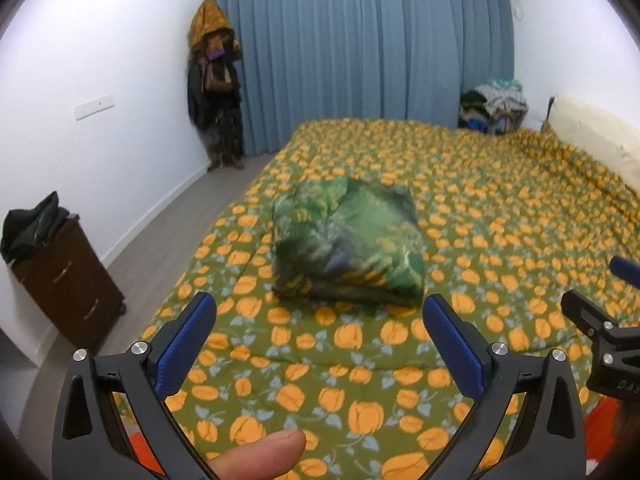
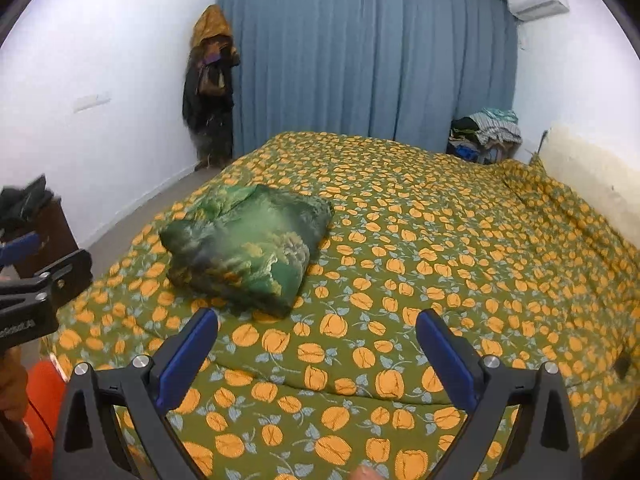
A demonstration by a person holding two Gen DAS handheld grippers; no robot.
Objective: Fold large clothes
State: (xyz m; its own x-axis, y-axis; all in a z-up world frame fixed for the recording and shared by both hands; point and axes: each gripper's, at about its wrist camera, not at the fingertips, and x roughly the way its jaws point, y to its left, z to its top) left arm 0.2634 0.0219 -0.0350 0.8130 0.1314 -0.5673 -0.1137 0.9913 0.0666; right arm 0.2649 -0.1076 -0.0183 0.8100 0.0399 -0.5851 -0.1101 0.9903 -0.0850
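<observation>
A green patterned garment [image 1: 348, 242] lies folded in a compact bundle on the bed, which is covered by an orange-flowered green quilt [image 1: 480, 200]. It also shows in the right wrist view [image 2: 248, 246], left of centre. My left gripper [image 1: 320, 316] is open and empty, held above the quilt just in front of the bundle. My right gripper [image 2: 318, 330] is open and empty, to the right of the bundle and a little nearer. The right gripper's body shows at the right edge of the left wrist view [image 1: 600, 332].
Blue curtains [image 1: 360, 52] hang behind the bed. Clothes hang in the corner [image 1: 216, 80]. A brown drawer unit [image 1: 68, 276] with dark clothes on top stands at the left wall. A clothes pile [image 1: 496, 106] and a cream headboard [image 1: 600, 136] are at the right.
</observation>
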